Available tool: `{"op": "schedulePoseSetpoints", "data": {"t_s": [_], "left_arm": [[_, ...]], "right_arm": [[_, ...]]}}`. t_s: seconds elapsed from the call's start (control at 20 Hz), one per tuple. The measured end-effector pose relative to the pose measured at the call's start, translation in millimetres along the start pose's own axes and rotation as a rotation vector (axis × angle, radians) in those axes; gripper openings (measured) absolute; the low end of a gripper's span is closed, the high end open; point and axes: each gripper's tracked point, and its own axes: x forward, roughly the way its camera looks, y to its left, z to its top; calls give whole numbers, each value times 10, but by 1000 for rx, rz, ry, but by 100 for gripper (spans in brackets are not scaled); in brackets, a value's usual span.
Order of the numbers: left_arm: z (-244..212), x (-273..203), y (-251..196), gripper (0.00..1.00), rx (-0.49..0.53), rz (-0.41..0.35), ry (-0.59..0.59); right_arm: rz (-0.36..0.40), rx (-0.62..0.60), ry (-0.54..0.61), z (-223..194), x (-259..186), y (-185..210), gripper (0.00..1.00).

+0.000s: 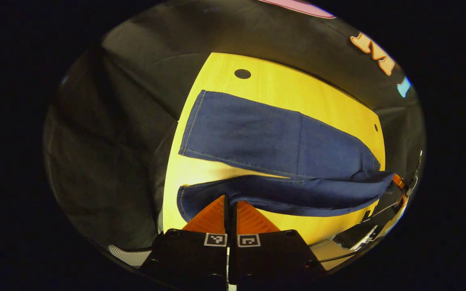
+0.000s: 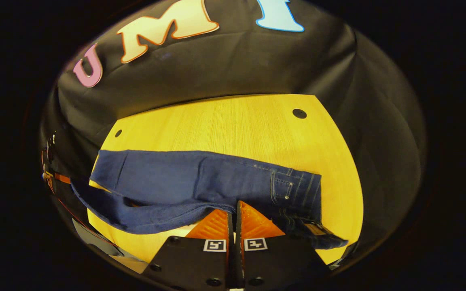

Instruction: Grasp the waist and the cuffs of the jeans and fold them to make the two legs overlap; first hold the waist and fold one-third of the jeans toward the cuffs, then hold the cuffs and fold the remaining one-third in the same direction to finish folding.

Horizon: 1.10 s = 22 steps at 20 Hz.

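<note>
Pinching denim at the bottom of the left gripper view, the left gripper (image 1: 230, 208) has its 2 fingers pressed together on the near edge of the jeans (image 1: 273, 145), close to the cuff end of the nearer leg. That leg is lifted off the table (image 1: 281, 87) w/ a shadow beneath it, and it sags in a long curve toward the right of the view, where the other gripper's body shows small at the waist end. Past it the far leg lies flat on the yellow wood, cuff hem w/ pale stitching at left, cloth widening to the right. A dark round hole (image 1: 242, 73) sits in the tabletop beyond the cuff; black cloth wall behind.

In the right gripper view, the right gripper (image 2: 234, 210) is likewise closed, fingers nipping the near edge of the jeans (image 2: 200, 178) by the waist. The waistband w/ pocket, rivets and belt loops lies just right of the fingers, part of it drooping toward the table's (image 2: 233, 125) near edge. The raised leg hangs away to the left; the flat leg runs behind it. Another hole (image 2: 299, 113) lies farther back at right.
</note>
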Motion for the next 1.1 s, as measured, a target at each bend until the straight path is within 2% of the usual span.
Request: {"op": "schedulePoseSetpoints", "data": {"t_s": [0.15,0.2,0.3,0.4,0.55,0.6,0.85,0.95,1.0,1.05,1.1], "left_arm": [[295,143,-50,0,-31,22,45],[398,215,-43,0,-38,30,54],[554,365,7,0,-35,74,57],[759,447,-36,0,-12,108,50],[862,722,-57,0,-2,125,51],[901,792,-43,0,8,141,55],[1000,1124,-22,0,20,174,85],[1047,1177,-25,0,24,175,75],[1048,1175,-35,0,23,174,71],[1037,1170,-42,0,21,172,65],[1055,1155,-48,0,27,171,49]], "right_arm": [[17,41,13,177,356,-56,0],[20,58,18,239,477,-60,2],[25,93,24,318,715,-54,0],[16,106,32,332,955,-59,2],[-5,86,55,256,1263,-74,0],[-9,85,65,229,1335,-87,2],[-6,82,84,181,1494,-87,0],[4,90,78,193,1500,-90,6],[11,111,61,222,1489,-86,5],[17,129,50,239,1468,-98,14],[16,150,40,248,1438,-118,14]]}}
